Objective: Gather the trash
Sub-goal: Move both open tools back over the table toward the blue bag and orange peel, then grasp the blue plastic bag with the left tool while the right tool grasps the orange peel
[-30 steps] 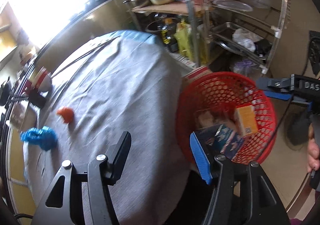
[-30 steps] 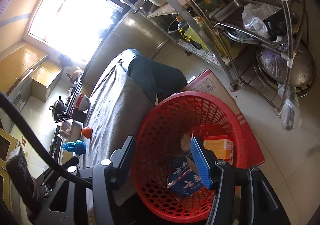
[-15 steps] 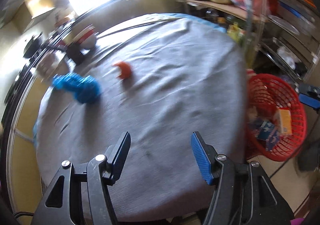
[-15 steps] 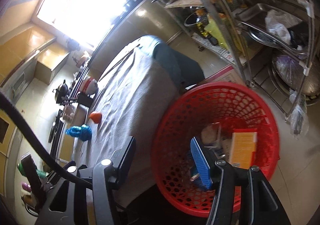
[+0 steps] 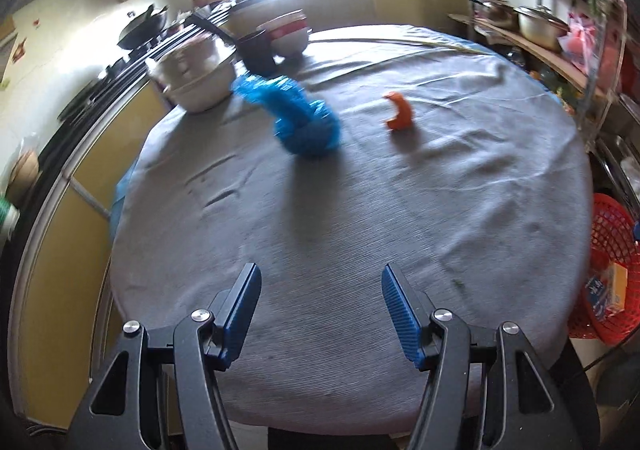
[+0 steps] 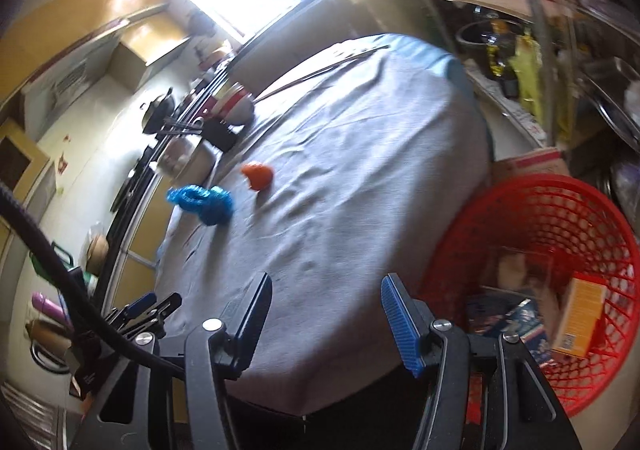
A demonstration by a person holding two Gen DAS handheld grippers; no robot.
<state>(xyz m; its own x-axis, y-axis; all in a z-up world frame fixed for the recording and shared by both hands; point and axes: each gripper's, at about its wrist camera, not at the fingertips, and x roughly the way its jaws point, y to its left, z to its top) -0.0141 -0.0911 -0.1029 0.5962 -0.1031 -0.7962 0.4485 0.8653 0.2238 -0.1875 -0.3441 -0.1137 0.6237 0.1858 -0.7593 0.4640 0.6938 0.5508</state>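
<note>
Standing on the floor beside the table's right edge, the red basket holds an orange box and a blue packet. A blue bag and orange scrap lie near the table's far edge. Left gripper and right gripper gape partway, empty.

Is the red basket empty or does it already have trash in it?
Not empty. The red basket beside the table holds an orange carton and a blue packet; how full it is overall is hard to tell.
</note>
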